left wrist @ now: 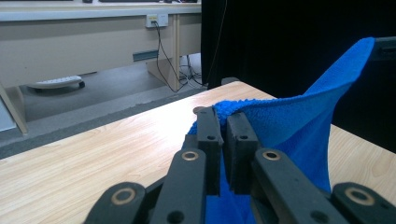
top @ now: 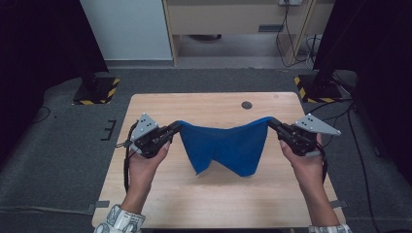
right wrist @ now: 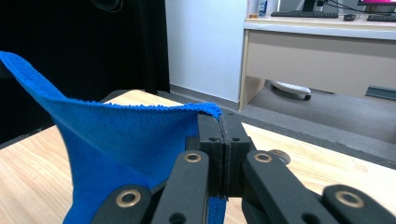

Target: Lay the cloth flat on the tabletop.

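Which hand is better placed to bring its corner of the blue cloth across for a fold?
Neither clearly. The left gripper and right gripper each clamp a top corner of the blue cloth, level and symmetric; either could probably lead.

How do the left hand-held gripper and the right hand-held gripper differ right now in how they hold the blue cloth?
The left hand-held gripper pinches the left top corner of the blue cloth; the right hand-held gripper pinches the right one. The left corner hangs slightly lower in the high view. In the gripper views, the left jaws show a narrow gap with cloth bunched in it; the right jaws look pressed flush. Both are shut on the cloth, holding it over the table.
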Tool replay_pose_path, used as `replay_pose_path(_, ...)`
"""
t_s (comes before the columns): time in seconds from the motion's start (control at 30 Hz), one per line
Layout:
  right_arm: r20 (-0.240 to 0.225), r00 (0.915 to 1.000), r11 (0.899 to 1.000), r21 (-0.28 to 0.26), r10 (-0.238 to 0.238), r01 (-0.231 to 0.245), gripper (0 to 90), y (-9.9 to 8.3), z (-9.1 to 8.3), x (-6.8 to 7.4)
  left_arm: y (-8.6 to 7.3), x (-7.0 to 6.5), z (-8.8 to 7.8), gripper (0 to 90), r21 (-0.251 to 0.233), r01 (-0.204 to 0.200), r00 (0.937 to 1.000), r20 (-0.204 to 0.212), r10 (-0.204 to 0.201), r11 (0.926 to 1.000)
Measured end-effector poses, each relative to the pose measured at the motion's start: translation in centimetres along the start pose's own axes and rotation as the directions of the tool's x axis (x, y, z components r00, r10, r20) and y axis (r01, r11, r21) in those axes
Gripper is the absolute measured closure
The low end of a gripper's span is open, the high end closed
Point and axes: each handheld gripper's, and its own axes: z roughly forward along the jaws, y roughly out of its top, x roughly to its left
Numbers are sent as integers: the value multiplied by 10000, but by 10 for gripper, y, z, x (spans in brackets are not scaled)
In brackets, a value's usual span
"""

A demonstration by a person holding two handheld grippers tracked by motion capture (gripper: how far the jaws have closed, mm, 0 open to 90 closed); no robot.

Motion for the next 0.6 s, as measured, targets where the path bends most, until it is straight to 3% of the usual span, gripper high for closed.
replay_pose_path(0.17,-97,9995,9996,-53,-284,283,894,4,-14,6,2,-7,-14,857,-40,-168,9998,-96,168,9999)
replay_pose_path(0.4,-344,9956,9961,-147,-876,871,894,10,-42,18,7,-29,-39,858,32,-443,9983,-380,444,9990)
replay_pose_path(0.6,-417,9925,9923,-505,-1150,1128,894,19,-70,29,18,-50,-65,860,-333,-678,9976,-177,673,9971)
